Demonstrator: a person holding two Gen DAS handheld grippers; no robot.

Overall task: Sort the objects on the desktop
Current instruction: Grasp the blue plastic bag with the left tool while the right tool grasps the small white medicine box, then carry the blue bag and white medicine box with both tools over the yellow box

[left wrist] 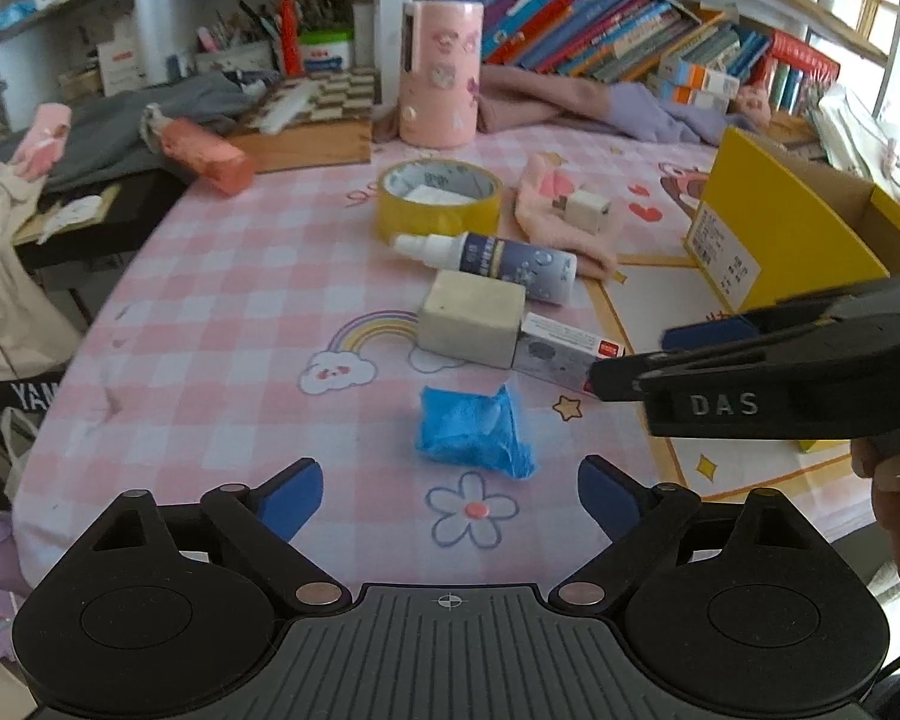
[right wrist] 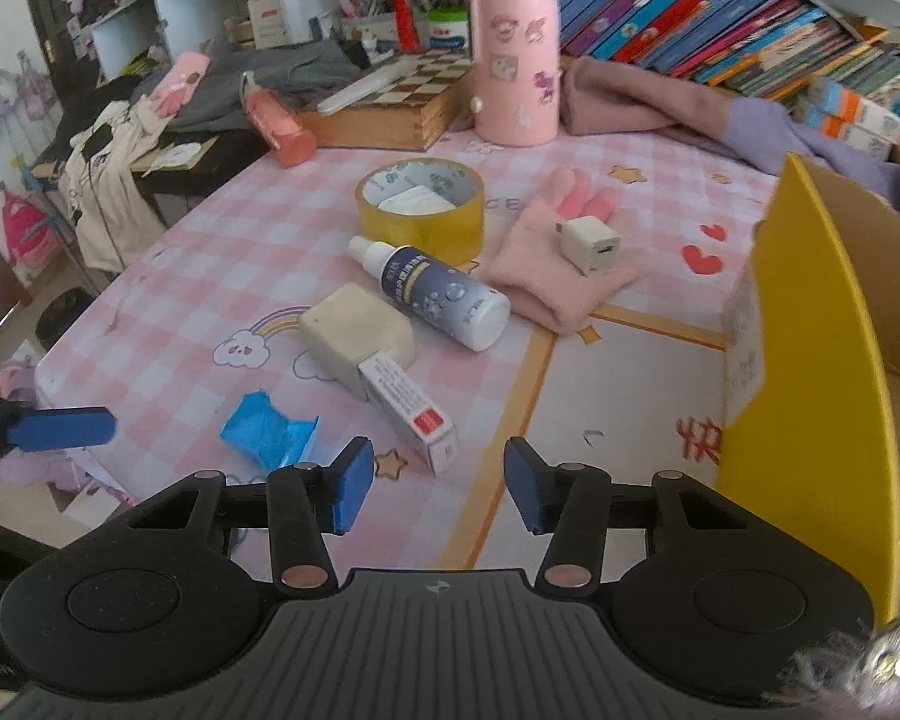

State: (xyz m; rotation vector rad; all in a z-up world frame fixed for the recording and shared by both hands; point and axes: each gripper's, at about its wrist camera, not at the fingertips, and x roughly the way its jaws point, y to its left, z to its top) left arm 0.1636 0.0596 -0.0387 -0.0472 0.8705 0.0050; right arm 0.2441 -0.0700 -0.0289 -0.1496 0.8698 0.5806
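The left hand-held gripper (left wrist: 450, 495) hangs open and empty over the table's near edge, its blue pads set wide either side of a crumpled blue wrapper (left wrist: 473, 429), seemingly lined up to take it; the right hand-held gripper (right wrist: 432, 480), jaws narrower but also open and holding nothing, hovers beside it, just short of a small white-and-red box (right wrist: 411, 414) that touches a cream block (right wrist: 354, 333). Further in on the pink checked table (left wrist: 222, 300) lie a spray bottle (right wrist: 435, 294), a roll of yellow tape (right wrist: 420, 204) and a white charger (right wrist: 591, 246) resting on a pink glove (right wrist: 561, 276); a yellow cardboard box (right wrist: 810, 360) stands open at the right edge, the likely destination; sorting appears barely begun.
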